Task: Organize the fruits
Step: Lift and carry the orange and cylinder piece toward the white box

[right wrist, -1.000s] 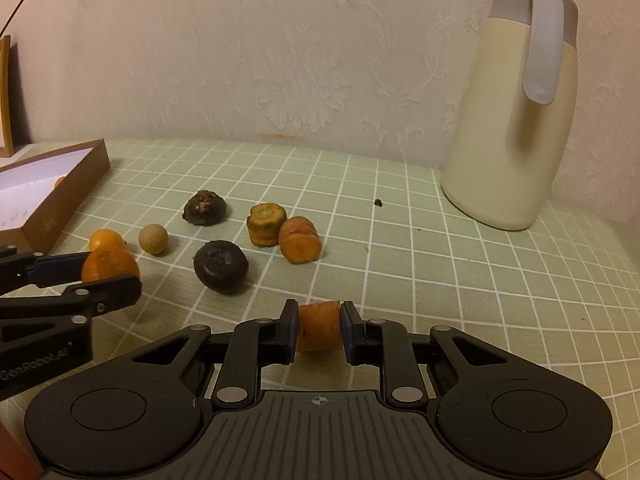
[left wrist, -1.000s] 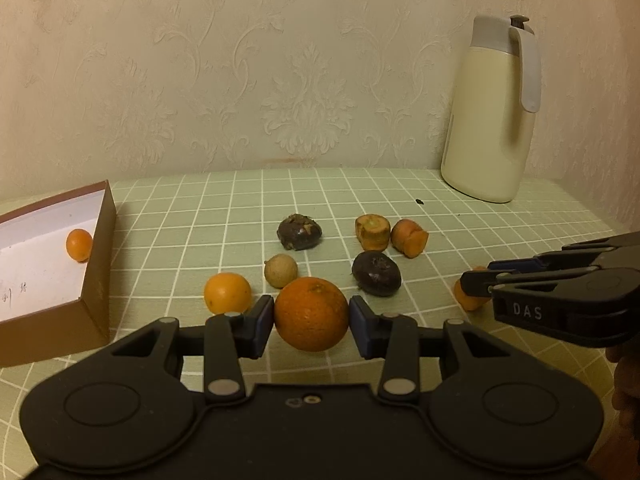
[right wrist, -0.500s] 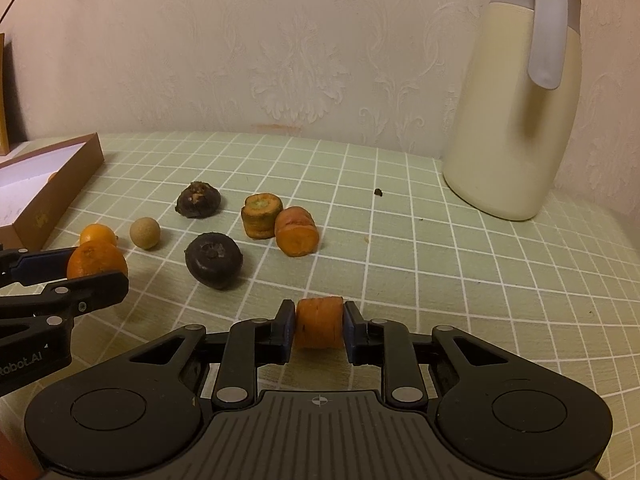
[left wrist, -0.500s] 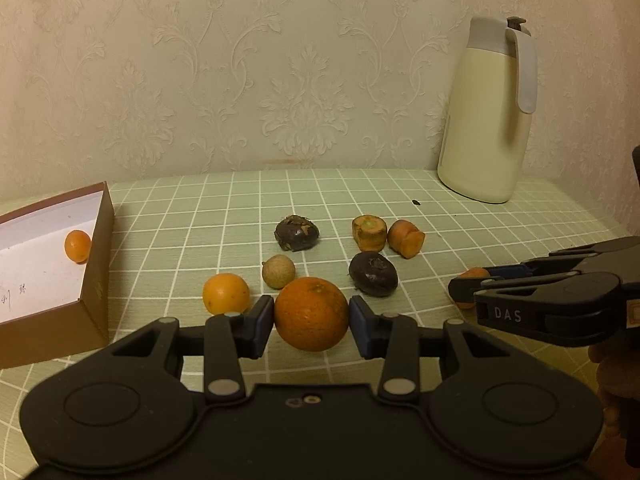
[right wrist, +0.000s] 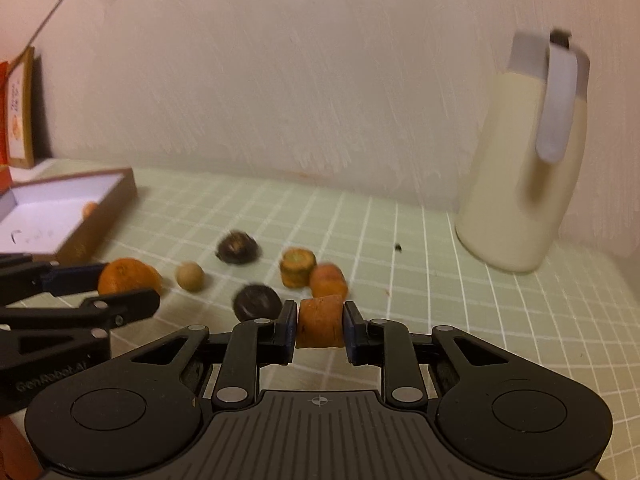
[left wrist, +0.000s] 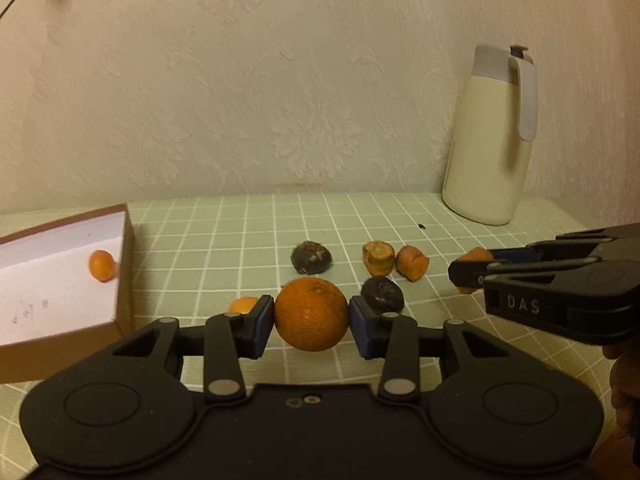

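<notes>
- The left tool (left wrist: pixel 311 322) grips a large orange (left wrist: pixel 311 314), one blue pad pressed on each side of the fruit, which is held clear above the bench (left wrist: pixel 240 232)
- The right tool (right wrist: pixel 320 326) is closed on a short orange carrot chunk (right wrist: pixel 321 322), its pads clamped against the two cut ends
- In the left wrist view the right tool enters from the right edge, with the carrot chunk showing at its tip; part of a person's hand (left wrist: pixel 624 364) is at the lower right corner
- The bench is covered in a pale green cloth with a white grid
- An open brown box (left wrist: pixel 126 272) with a white inside sits at the left of the bench; one small orange fruit (left wrist: pixel 101 265) lies inside it, against the wall nearest the loose fruit
- Loose on the cloth, between the box and the jug: a dark wrinkled fruit (left wrist: pixel 311 258) farther back, a second dark round fruit (left wrist: pixel 382 294) nearer the tools, and two carrot pieces (left wrist: pixel 394 264) touching each other side by side
- A small mandarin (left wrist: pixel 243 305) lies just behind the left tool's left finger, partly hidden by it
- A small round tan fruit (right wrist: pixel 190 276) shows only in the right wrist view, between the left tool's orange and the farther dark fruit
- A tall cream jug (left wrist: pixel 490 140) with a grey lid and handle stands at the back right, near the patterned wall
- A small dark speck (left wrist: pixel 421 225) lies on the cloth in front of the jug
- The right wrist view is blurred
</notes>
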### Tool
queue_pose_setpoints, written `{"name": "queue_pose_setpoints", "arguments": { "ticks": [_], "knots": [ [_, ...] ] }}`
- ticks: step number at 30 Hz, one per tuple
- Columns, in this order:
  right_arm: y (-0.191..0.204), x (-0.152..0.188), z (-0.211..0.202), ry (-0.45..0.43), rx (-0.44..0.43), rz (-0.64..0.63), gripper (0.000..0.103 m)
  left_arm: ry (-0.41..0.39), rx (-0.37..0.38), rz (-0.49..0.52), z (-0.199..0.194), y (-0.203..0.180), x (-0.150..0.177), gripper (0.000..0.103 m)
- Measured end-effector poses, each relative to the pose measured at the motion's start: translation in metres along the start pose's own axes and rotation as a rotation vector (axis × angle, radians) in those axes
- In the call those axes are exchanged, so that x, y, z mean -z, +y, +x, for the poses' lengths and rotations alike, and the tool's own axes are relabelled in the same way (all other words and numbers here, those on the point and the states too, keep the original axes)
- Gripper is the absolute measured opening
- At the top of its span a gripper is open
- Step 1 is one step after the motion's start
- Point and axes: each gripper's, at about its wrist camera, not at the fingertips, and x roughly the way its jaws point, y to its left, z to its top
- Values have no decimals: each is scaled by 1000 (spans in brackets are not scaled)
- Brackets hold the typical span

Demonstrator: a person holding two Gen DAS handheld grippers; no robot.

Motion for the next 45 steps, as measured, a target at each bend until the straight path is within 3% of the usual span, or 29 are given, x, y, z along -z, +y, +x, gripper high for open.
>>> {"name": "queue_pose_setpoints", "arguments": {
  "ticks": [18, 45],
  "knots": [
    [70, -40, -39, -169, -148, -73, 24, -103, -136, -44, -60, 63, -19, 32],
    [169, -74, -37, -274, -350, -149, 24, -175, -354, -146, -111, 167, -20, 32]
  ]
}}
